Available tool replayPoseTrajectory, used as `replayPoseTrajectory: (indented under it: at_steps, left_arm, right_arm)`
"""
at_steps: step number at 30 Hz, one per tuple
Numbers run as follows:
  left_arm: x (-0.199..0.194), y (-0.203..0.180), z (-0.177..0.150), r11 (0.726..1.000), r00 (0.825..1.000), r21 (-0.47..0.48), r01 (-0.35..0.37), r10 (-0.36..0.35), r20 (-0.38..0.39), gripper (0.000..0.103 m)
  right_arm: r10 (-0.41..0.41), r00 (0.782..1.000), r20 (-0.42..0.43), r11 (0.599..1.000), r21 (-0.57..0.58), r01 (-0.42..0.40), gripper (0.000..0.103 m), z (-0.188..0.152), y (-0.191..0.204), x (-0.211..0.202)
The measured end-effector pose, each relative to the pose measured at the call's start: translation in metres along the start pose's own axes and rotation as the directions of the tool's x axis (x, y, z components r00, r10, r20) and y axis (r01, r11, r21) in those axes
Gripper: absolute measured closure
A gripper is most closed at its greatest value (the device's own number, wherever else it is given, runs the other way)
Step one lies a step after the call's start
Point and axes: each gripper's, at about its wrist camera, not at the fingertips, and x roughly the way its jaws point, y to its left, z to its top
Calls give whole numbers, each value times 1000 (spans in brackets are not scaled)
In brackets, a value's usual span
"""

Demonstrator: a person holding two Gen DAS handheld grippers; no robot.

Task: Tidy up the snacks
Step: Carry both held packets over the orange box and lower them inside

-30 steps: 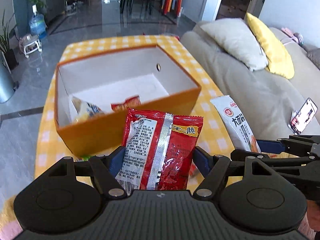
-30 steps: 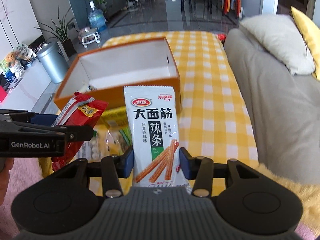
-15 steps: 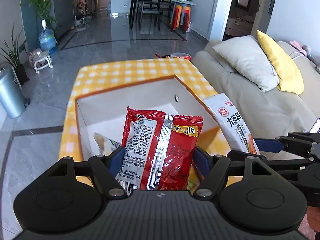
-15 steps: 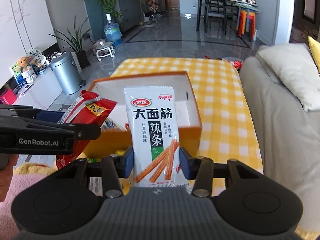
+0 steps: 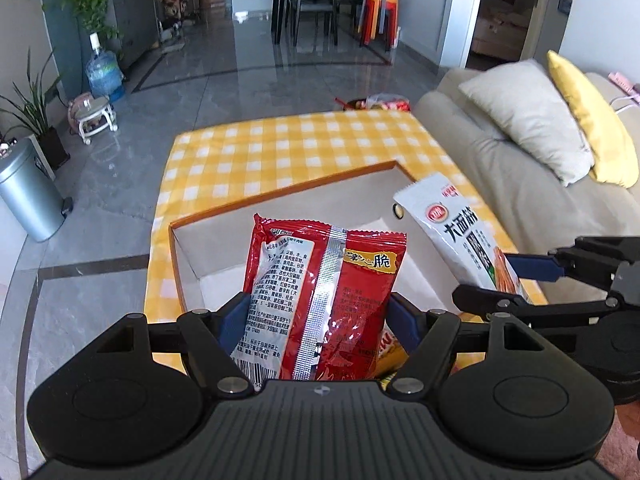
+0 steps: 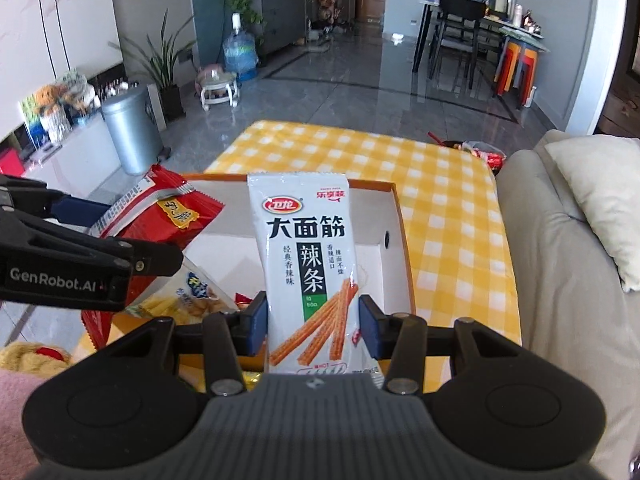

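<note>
Box (image 5: pixel 288 204) nearer; both packets now overhead

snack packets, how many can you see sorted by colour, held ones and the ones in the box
red foil snack packet: 1, held by left gripper
white spicy-strip snack packet: 1, held by right gripper
yellow-and-blue snack packet: 1, in the orange cardboard box
total: 3; other scraps are unclear

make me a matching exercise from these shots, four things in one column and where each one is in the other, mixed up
Things:
1. red snack packet
2. white spicy strip packet
3. orange box
4. yellow-and-blue snack bag

Places:
A. on the yellow checked tablecloth
B. clamped in the left hand-held gripper
C. lying inside the box
D. clamped in the right hand-held gripper

Pairs: 1-B, 2-D, 3-A, 4-C
</note>
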Motion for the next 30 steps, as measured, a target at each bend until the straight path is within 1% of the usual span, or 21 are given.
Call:
replayPoseTrajectory:
  at_steps: [3, 7, 11, 14, 20, 30]
  left_arm:
    - [18, 1, 3, 1000, 999, 2, -4, 4, -49, 19]
    - [42, 2, 2, 1000, 994, 11, -24, 25, -108, 19]
    - [59, 3, 2, 1000, 988, 9, -13, 14, -155, 19]
    - [71, 5, 1, 1000, 982, 1, -13, 13, -191, 19]
    - [90, 9, 7, 1000, 970, -10, -10, 8, -242, 19]
    - [114, 16, 5, 998, 952, -24, -53, 44, -303, 19]
  right_arm:
    - [5, 999, -41, 1000, -18, -6, 58, 8, -2, 22]
    - [-13, 994, -108, 998, -58, 7, 58, 14, -3, 54]
    - [-25, 982, -189, 996, -85, 9, 58, 12, -5, 86]
    - [-39, 975, -218, 994, -112, 15, 58, 13, -4, 104]
    - [-42, 958, -285, 992, -123, 7, 59, 14, -5, 128]
    - [-46, 933, -356, 981, -190, -24, 58, 10, 8, 152]
